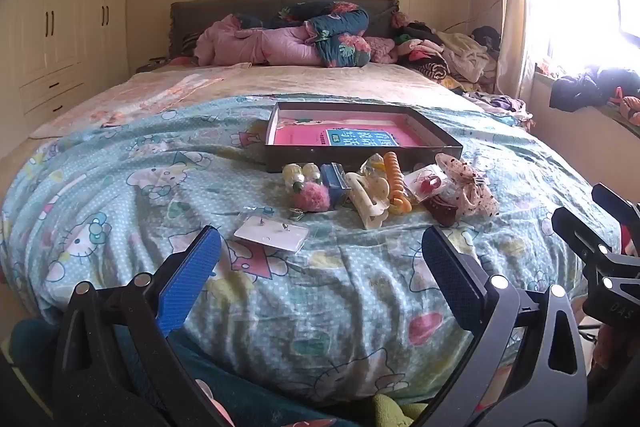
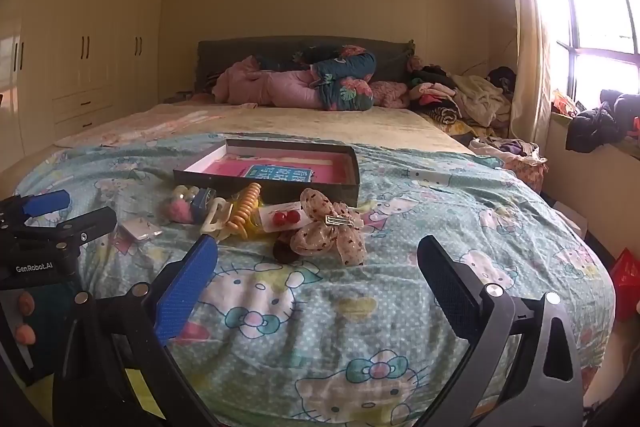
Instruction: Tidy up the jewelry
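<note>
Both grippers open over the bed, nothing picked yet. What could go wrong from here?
1. The hair clips and ties lie heaped together in front of the box; closing on the cream claw clip may drag the orange coil tie along.
2. The earring card lies flat on the soft, wrinkled quilt; the fingers may pinch fabric instead.
3. The lace bow overlaps the card of red earrings, so lifting it could flip the card.

The left gripper (image 1: pixel 320 263) hangs wide open and empty over the quilt (image 1: pixel 120 187), with an earring card (image 1: pixel 272 233) just beyond its fingertips. Farther back, a cream claw clip (image 1: pixel 370 201), orange coil tie (image 1: pixel 394 183) and dotted bow (image 1: pixel 472 187) lie clustered before the tray (image 1: pixel 360 155).
</note>
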